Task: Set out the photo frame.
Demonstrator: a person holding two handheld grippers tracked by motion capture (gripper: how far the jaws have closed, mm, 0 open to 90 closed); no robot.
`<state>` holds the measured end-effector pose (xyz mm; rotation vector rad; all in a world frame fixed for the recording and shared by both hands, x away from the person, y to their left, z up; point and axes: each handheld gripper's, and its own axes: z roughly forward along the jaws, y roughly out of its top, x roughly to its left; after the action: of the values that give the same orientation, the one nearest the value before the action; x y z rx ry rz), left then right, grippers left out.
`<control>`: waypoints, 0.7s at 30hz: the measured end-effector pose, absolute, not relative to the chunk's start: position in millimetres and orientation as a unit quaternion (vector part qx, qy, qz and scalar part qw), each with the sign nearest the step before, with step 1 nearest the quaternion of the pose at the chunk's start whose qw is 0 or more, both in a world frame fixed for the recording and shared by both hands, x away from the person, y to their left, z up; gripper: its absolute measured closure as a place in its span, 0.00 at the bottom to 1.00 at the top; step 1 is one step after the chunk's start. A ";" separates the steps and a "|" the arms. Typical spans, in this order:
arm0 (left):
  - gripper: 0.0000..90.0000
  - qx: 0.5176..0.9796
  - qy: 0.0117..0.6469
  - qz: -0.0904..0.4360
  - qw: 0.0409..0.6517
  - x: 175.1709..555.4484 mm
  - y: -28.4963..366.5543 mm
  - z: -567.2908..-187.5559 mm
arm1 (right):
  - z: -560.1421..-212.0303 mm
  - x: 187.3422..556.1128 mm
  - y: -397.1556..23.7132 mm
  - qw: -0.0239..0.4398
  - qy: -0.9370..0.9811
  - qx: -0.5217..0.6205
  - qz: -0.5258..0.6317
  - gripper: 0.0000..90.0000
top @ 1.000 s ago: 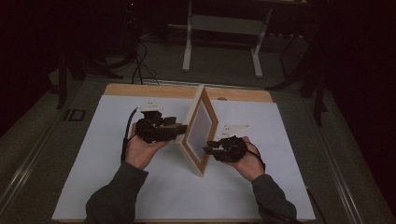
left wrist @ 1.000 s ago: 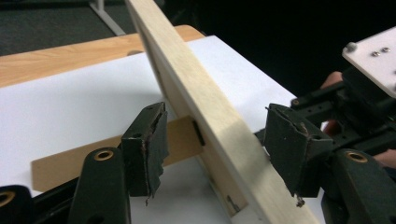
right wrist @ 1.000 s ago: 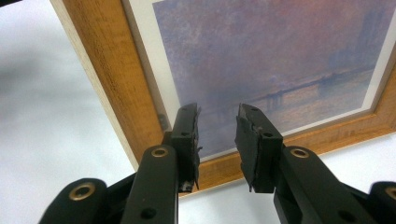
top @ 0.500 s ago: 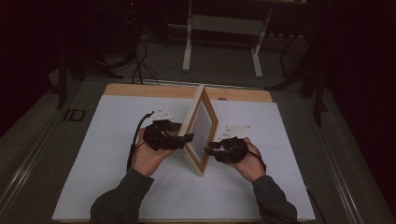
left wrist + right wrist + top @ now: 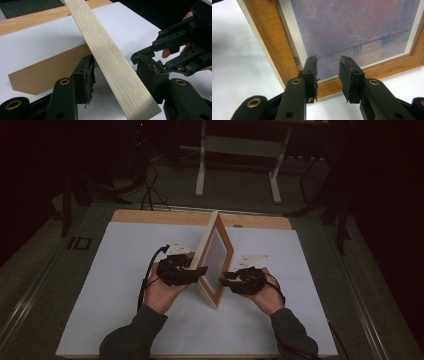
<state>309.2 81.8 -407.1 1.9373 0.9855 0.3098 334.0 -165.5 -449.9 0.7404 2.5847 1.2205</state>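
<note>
A wooden picture frame [image 5: 215, 257] stands on edge on the white sheet, its print facing the right hand. My left gripper [image 5: 200, 272] is at its back side. In the left gripper view its jaws [image 5: 116, 72] straddle the frame's pale edge [image 5: 107, 55]; they have just been closing, and a gap still shows at the right pad [image 5: 147, 72]. A brown board flap [image 5: 50, 72] lies beside the frame's back. My right gripper [image 5: 225, 277] points at the print [image 5: 352, 30], and in its own view stands open [image 5: 328, 67] with nothing between the pads, close to the lower frame rail [image 5: 387, 67].
The white sheet [image 5: 125, 270] covers a wooden table whose bare strip [image 5: 150, 216] shows at the far edge. Beyond it, on the dark floor, are a white stand [image 5: 200, 170] and loose cables [image 5: 150, 190]. Both forearms enter from the bottom edge.
The left hand has moved right toward the frame, and its jaws now sit around the frame's edge. The right hand and the frame have stayed where they were.
</note>
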 end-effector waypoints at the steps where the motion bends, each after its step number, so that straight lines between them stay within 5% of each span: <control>1: 0.58 0.785 0.401 0.127 0.455 309.2 81.7 -407.2 | -449.9 334.0 -165.1 0.095 0.872 0.249 0.412 0.74; 21: 0.70 0.775 0.418 0.141 0.453 313.9 92.9 -406.6 | -449.6 334.8 -166.8 0.096 0.871 0.251 0.412 0.74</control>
<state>313.9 92.9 -406.6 1.9132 1.0316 0.3490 334.8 -166.8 -449.6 0.7431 2.5795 1.2217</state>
